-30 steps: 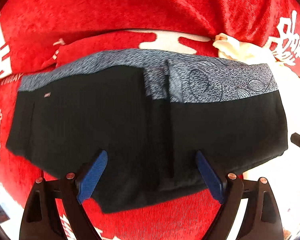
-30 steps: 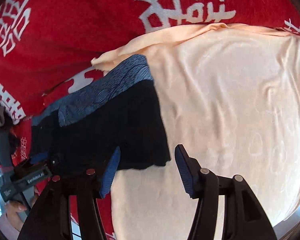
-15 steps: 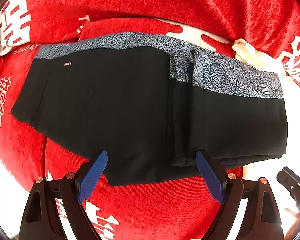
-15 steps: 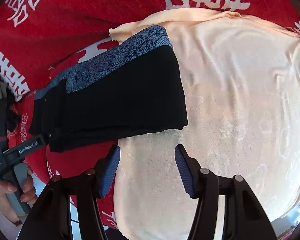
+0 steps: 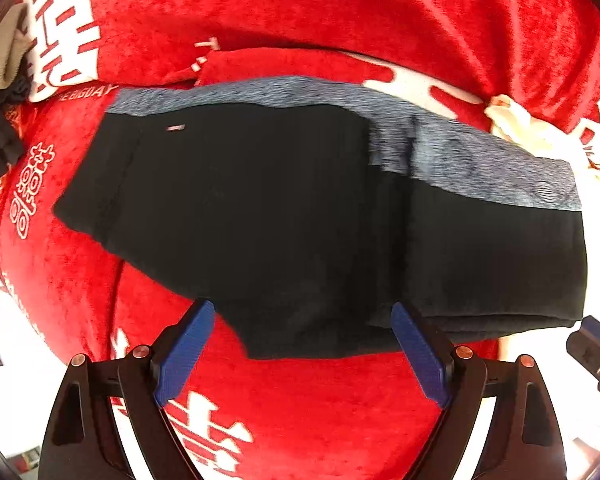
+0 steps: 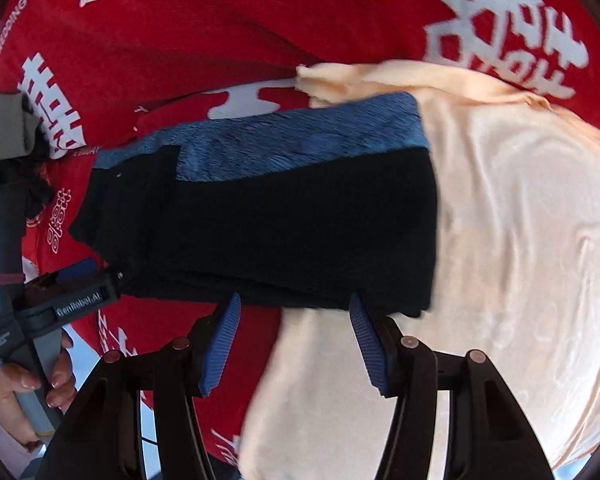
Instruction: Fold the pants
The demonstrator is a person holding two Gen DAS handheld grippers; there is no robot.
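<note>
On the red blanket (image 5: 340,12), near its front edge, the folded black pants (image 5: 284,216) lie flat, their right end over a peach cloth (image 6: 520,220). Both left gripper (image 5: 300,348) and right gripper (image 6: 294,332) hover spread wide, empty, at the near hem. Best to pinch both hem corners evenly, then fold across without dragging; room mostly hidden

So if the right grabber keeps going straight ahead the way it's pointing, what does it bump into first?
Most likely the near edge of the folded black pants. The right gripper is open, and that hem lies straight ahead between its blue fingertips, partly on the peach cloth. How high it hovers above the fabric is unclear.
</note>
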